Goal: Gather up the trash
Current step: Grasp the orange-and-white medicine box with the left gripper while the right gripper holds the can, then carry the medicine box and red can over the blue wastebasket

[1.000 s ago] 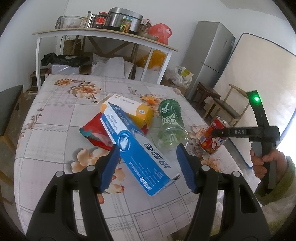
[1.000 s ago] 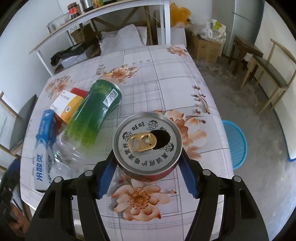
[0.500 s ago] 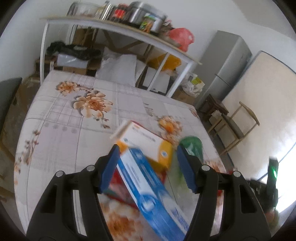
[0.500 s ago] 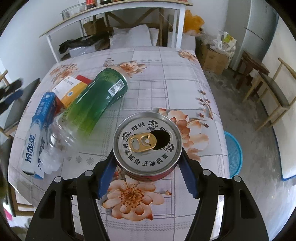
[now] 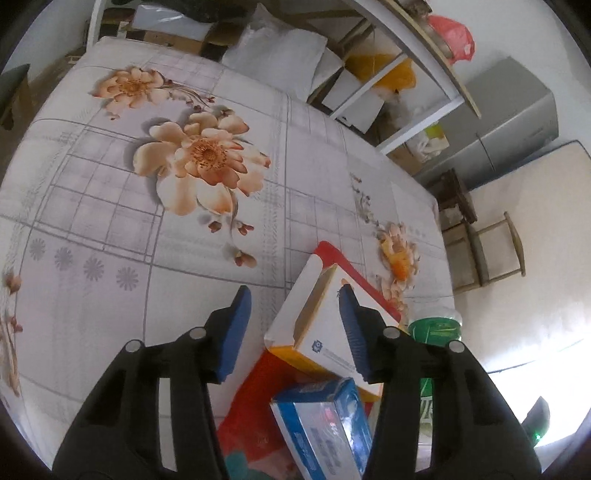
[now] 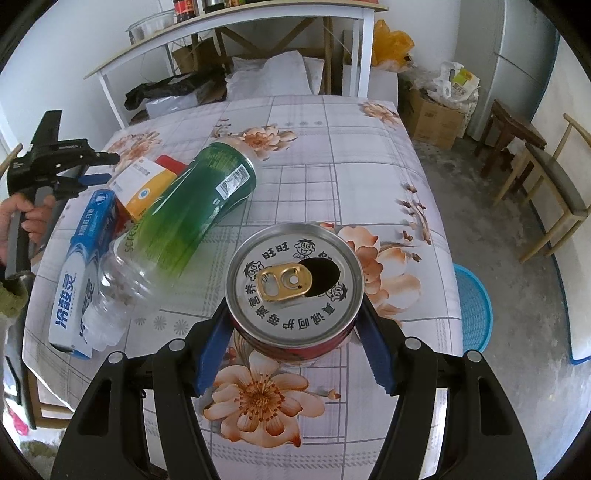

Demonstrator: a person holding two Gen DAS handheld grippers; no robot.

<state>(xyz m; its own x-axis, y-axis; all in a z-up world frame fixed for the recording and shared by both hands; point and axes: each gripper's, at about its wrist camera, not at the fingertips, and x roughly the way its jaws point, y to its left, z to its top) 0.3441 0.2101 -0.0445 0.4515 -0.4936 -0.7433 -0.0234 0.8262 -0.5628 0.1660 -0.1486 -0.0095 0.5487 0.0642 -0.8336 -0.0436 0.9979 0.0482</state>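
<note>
Can [image 6: 293, 284] sits upright on desk [image 6: 332, 147], clamped in my right claw [image 6: 291, 354]. Left claw [image 5: 295, 332] just closing, pads apart over orange-white box [image 5: 314, 325], gripping nothing.

Home: floral-cloth table [image 6: 332, 155], fridge [image 5: 517, 122], wooden chairs [image 6: 546, 173], cluttered shelf [image 6: 236, 22].

From your left wrist camera, the right blue pad [image 5: 352, 332] hides part of the white-and-orange box [image 5: 314, 325], so contact cannot be told. The blue box [image 5: 325, 424] is blurred and cut off by the bottom edge. The green bottle [image 5: 436, 328] hides mostly behind the finger. Your hand [image 6: 22, 221] is cropped at the right camera's left edge.
</note>
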